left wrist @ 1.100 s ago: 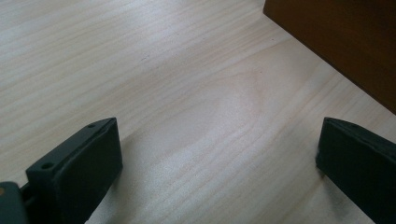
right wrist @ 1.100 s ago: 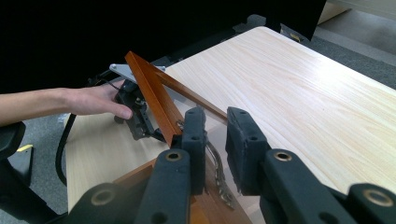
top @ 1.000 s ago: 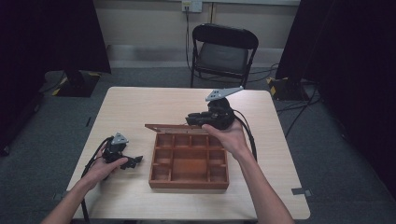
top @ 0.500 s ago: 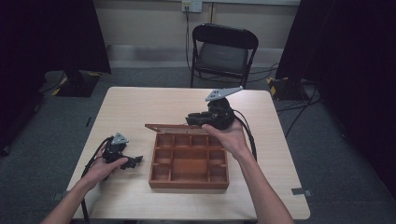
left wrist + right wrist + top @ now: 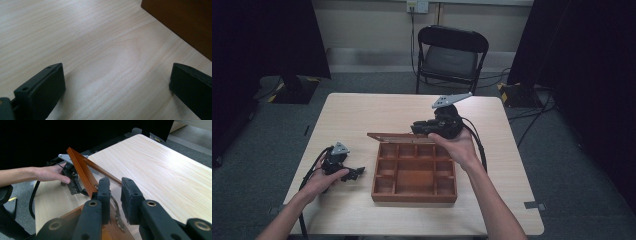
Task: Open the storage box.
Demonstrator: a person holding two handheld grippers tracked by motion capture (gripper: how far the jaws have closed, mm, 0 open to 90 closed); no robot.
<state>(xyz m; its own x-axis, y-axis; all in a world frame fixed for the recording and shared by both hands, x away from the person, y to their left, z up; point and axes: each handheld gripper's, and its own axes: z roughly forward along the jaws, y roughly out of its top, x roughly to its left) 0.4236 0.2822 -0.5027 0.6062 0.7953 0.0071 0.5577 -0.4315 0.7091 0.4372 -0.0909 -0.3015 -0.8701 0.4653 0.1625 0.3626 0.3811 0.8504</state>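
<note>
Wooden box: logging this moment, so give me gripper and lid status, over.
Left gripper open, resting on table beside wooden box. Right gripper at the raised lid, jaws narrowly apart. Compartments look empty.

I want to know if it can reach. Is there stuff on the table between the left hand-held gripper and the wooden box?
Nothing visible. The left hand-held gripper rests open on the table, and only bare tabletop lies between it and the wooden box beside it.

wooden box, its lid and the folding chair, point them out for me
wooden box (image 5: 414,191), high view, front wall
lid (image 5: 82,171), right gripper view, wooden frame edge
folding chair (image 5: 449,61), high view, seat
</note>
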